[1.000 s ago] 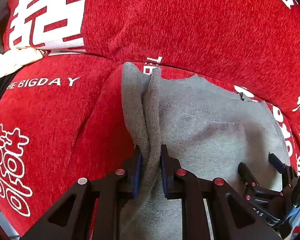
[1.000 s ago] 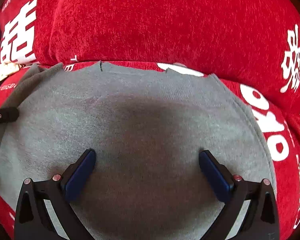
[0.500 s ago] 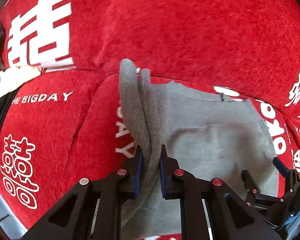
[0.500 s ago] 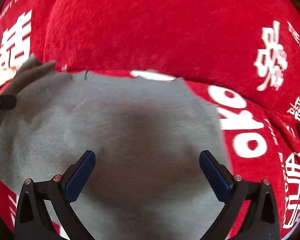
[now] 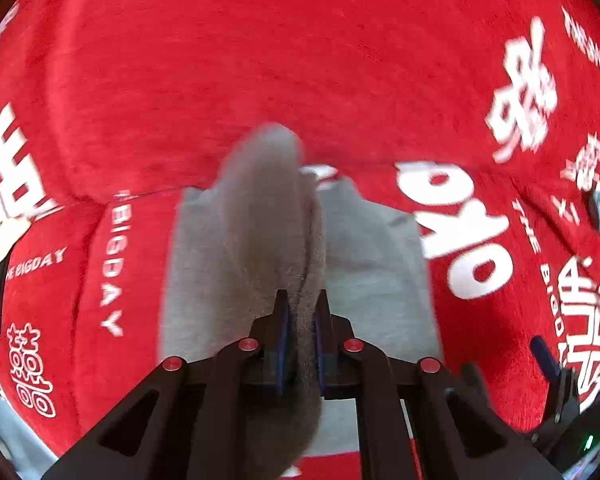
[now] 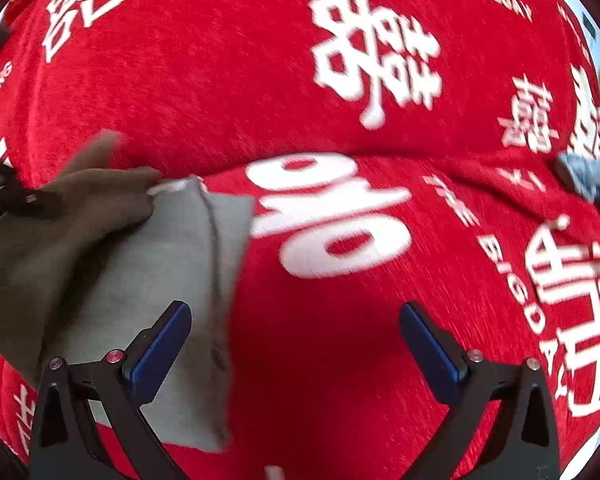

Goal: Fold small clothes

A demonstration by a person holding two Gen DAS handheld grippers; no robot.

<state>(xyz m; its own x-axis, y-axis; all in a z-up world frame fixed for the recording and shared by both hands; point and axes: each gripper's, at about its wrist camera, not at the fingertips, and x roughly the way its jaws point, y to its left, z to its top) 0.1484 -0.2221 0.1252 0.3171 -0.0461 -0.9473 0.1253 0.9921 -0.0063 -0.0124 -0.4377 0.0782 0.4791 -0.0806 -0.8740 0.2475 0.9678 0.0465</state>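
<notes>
Bright, even light; motion blur; fisheye-warped edges

home (red wedding-print sofa cover)

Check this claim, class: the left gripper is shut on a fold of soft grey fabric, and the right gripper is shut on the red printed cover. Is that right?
One error. The right gripper has its jaws wide open over the red printed cover, gripping nothing, as the right wrist view shows. The left gripper is indeed shut on the soft grey fabric.

A plain grey garment is lying on a bright red cover that is showing white printed characters and white lettering. The left tongs and right tongs are showing black frames, dark blue pads and small red rivets.
</notes>
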